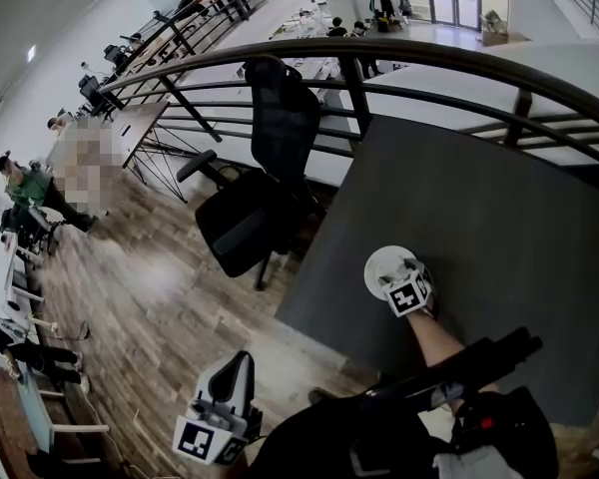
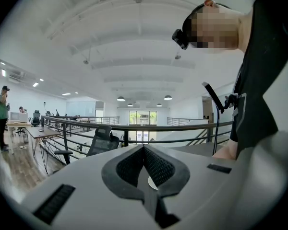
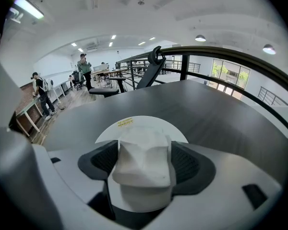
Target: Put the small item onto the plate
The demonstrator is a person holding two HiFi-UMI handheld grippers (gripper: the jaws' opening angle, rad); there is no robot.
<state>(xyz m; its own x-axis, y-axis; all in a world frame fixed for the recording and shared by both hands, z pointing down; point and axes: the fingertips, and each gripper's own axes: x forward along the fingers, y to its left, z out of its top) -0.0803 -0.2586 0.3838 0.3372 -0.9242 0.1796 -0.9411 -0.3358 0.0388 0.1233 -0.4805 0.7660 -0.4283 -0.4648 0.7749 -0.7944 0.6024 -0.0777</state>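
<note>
Inspector: Right claw [image 1: 397, 272] pose?
Technician: Tilted steeply down over the plate [image 1: 376, 263], which lies flat on the table [image 1: 499, 228]. It is pinching the small item [image 3: 144, 162]; the item's length appears to run along the jaws.
Inspector: Left claw [image 1: 232, 367]?
Technician: Low, left of the table, jaws pressed together.

No wording can be read anywhere. A small yellow sticker [image 3: 125, 123] sits at the far edge of the white plate [image 3: 180, 133], its print too small to make out. The marker cube [image 1: 409, 293] over the plate and the other marker cube [image 1: 202, 440] at near left show only black-and-white square patterns.
</note>
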